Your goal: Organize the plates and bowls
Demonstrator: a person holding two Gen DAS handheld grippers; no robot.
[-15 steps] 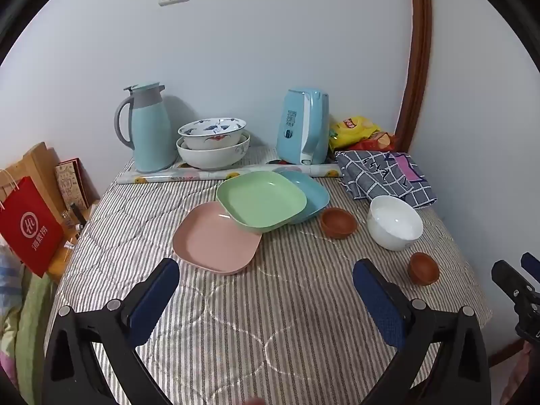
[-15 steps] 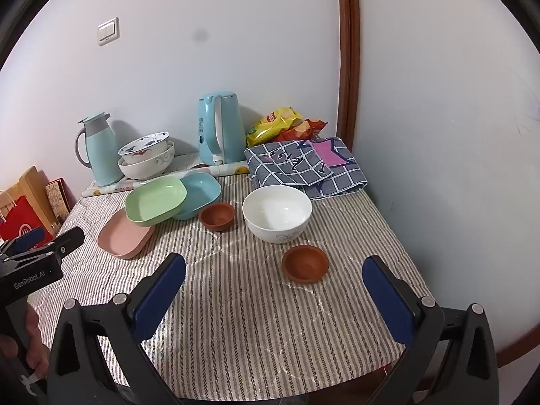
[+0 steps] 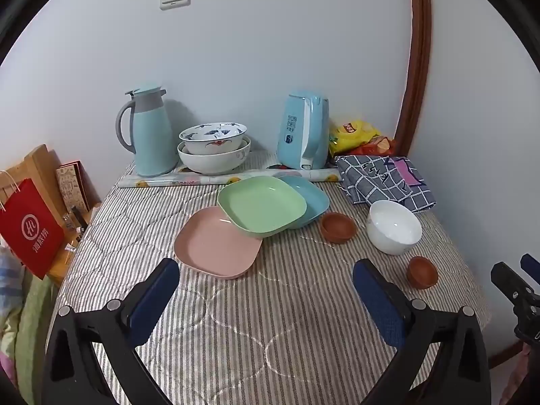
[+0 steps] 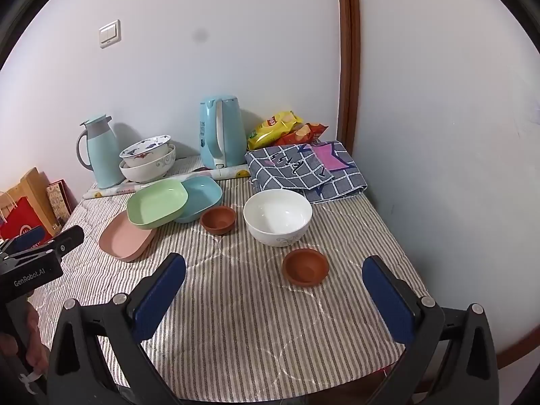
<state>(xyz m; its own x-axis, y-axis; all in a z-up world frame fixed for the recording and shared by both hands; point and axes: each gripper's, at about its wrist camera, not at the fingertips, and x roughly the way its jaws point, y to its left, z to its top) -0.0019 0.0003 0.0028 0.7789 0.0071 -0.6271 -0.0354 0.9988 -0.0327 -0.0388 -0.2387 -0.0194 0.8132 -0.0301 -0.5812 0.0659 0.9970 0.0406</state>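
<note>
Both claws are held wide apart above the near edge of the worktop [image 4: 236, 320], and nothing is gripped: the left claw [image 3: 266, 287] is seen before the pink plate [image 3: 216, 241], the right claw [image 4: 274, 283] before a small brown bowl [image 4: 305, 266]. On the pink plate a green plate [image 3: 261, 206] is leaned, partly over a blue plate [image 3: 312, 199]. A second brown bowl [image 4: 218, 220] is placed between the blue plate and the white bowl [image 4: 277, 216]. Two patterned bowls [image 3: 214, 146] are stacked at the wall, between a jug [image 3: 148, 138] and a kettle [image 3: 303, 131]. A checked cloth [image 4: 303, 170] is laid behind the white bowl.
</note>
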